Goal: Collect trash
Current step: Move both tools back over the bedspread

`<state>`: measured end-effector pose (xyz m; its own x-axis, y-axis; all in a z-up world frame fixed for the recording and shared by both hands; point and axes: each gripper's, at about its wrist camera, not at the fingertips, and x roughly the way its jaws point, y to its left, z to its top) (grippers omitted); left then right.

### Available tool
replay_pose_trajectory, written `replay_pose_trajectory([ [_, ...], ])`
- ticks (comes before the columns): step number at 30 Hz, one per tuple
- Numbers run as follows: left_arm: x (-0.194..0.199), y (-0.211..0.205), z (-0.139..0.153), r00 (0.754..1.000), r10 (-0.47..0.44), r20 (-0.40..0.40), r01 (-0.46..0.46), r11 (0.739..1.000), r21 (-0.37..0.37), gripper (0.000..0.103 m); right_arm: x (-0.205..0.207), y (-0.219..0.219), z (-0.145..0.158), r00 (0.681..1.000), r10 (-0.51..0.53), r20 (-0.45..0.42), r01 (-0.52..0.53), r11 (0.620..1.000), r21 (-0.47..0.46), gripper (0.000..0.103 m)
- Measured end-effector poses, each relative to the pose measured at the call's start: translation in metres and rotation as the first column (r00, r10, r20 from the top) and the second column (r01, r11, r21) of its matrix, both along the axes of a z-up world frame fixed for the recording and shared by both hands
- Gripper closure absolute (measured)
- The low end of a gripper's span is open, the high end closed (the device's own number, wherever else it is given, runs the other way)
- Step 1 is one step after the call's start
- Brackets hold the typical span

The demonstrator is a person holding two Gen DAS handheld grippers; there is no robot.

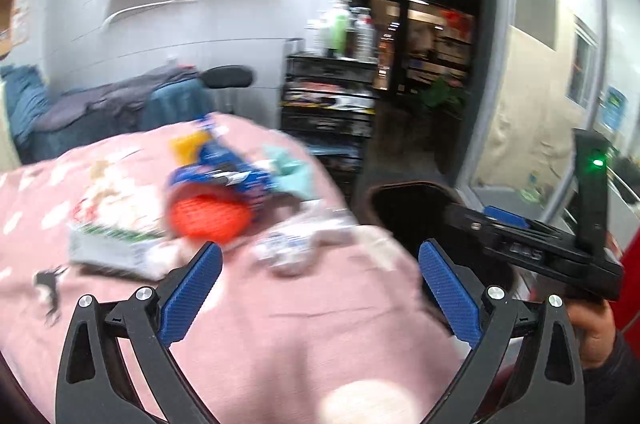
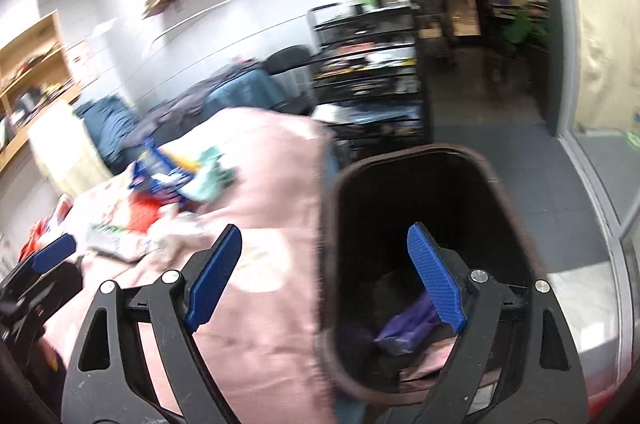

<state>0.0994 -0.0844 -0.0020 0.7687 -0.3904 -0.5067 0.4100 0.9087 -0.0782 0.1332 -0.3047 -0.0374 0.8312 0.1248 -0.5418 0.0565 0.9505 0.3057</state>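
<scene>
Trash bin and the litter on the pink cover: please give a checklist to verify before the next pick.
1. Left gripper open, nothing between fingers: ok.
2. Right gripper open, empty: ok.
3. Trash bin mouth uncovered, beside the pink cover: ok.
4. Room in bin; purple wrapper lies at bottom: ok.
5. Trash remains: orange-lidded blue container, white box: ok.
6. Sharp view of target: not ok, blurred.

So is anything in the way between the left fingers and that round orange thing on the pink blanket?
Nothing visible: the open left gripper faces the round orange lid across bare pink blanket; other litter lies beside it.
</scene>
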Motion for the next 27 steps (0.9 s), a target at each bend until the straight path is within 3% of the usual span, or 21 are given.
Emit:
replay_pose_trajectory([
  [6,0.002,0.060,-0.009,0.990,0.137,-0.036,-0.138,0.990,-0.006,0.005,0.013,0.049,0.004,0.990,0.143,-0.007,-0.143,0.990,0.001,0.019],
  [14,0.023,0.137,-0.023,0.952,0.285,-0.110,-0.290,0.957,-0.026,0.005,0.034,0.098,0.006,0.960,0.276,-0.056,-0.277,0.961,-0.022,0.019],
  [25,0.054,0.165,-0.035,0.942,0.301,-0.150,-0.302,0.953,0.017,0.005,0.073,0.137,-0.008,0.938,0.303,-0.169,-0.328,0.934,-0.143,0.019],
  [27,0.057,0.163,-0.033,0.946,0.293,-0.139,-0.290,0.956,0.040,0.005,0.078,0.141,-0.012,0.937,0.294,-0.189,-0.326,0.929,-0.173,0.026],
])
